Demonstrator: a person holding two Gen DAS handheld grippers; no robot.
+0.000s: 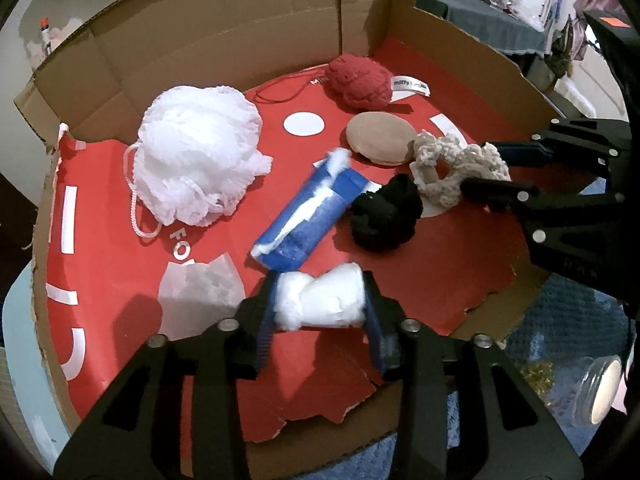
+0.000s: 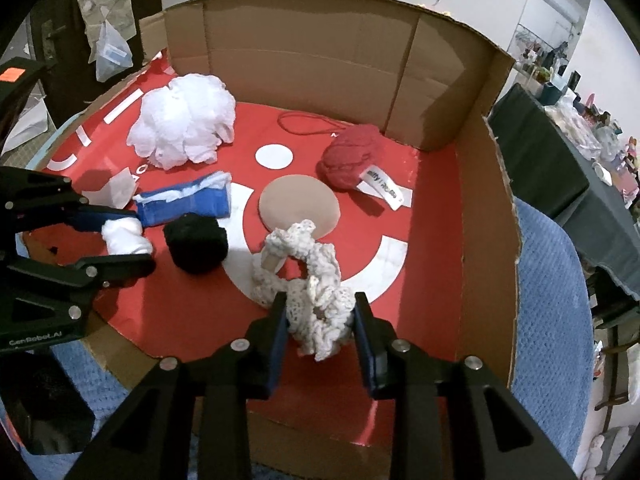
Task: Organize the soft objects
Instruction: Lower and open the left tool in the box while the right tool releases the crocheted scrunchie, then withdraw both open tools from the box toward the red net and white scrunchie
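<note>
- Lying inside one open cardboard box (image 1: pixel 224 36) with a red printed floor are seven soft things, each a single piece.
- One white mesh bath pouf (image 1: pixel 196 156) is sitting toward the far left, its cord loop trailing beside it.
- One red knitted ball (image 1: pixel 358 80) with a white label is resting near the far wall, and one flat tan round pad (image 1: pixel 380 138) is lying just in front of it.
- One blue wrapper with white wadding (image 1: pixel 308 220) is lying mid-floor, touching one black scrunchie (image 1: pixel 386 216) on its right.
- The left gripper (image 1: pixel 320 312) is straddling one white cotton roll (image 1: pixel 320 300) at the near edge; its fingers are standing against the roll's two ends, seemingly pressing them, though the fisheye blur is making contact hard to judge.
- The right gripper (image 2: pixel 320 324) is pointing steeply down with one cream crocheted scrunchie (image 2: pixel 308 280) between its fingers; the pads are sitting close on either side of the bunched yarn, apparently just touching it, while the scrunchie's far loop is overlapping the tan pad's edge.
</note>
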